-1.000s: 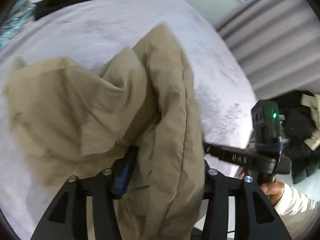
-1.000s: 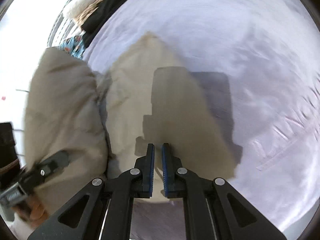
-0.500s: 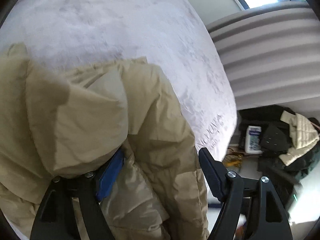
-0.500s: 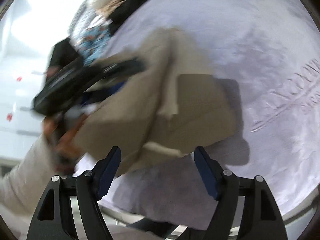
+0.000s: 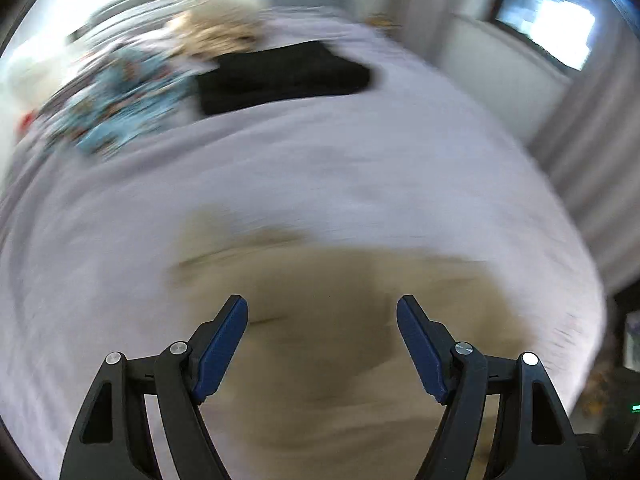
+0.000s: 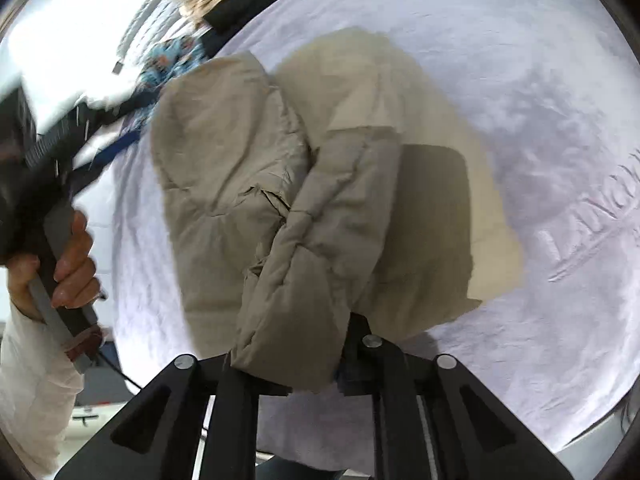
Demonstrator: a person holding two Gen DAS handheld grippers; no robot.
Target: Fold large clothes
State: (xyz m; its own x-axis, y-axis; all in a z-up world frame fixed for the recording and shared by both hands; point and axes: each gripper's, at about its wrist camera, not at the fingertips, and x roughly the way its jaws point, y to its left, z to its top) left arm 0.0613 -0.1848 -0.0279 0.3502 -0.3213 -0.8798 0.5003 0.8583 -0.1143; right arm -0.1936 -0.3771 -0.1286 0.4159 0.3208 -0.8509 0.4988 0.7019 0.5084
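Note:
A tan puffer jacket (image 6: 240, 152) lies bunched in thick folds on the pale lilac bed sheet (image 6: 520, 80). My right gripper (image 6: 294, 340) is closing on a padded fold at the jacket's near edge. The fabric fills the gap between its jaws and hides the pads. In the blurred left wrist view the same jacket (image 5: 328, 272) lies below my left gripper (image 5: 320, 304), which is open with nothing between its blue pads (image 5: 220, 344). In the right wrist view a hand (image 6: 72, 256) holds the left gripper's handle at the far left, clear of the jacket.
A black garment (image 5: 280, 76) lies folded at the far end of the bed, beside a blue floral cloth (image 5: 120, 100) and a fluffy cream item (image 5: 216, 20). Grey curtains (image 5: 580, 140) and a window (image 5: 560, 24) are to the right. The bed's edge runs close below the right gripper.
The left gripper let go of the jacket and swung up and away, now open above it. The right gripper opened wide, then came down onto the jacket's near fold.

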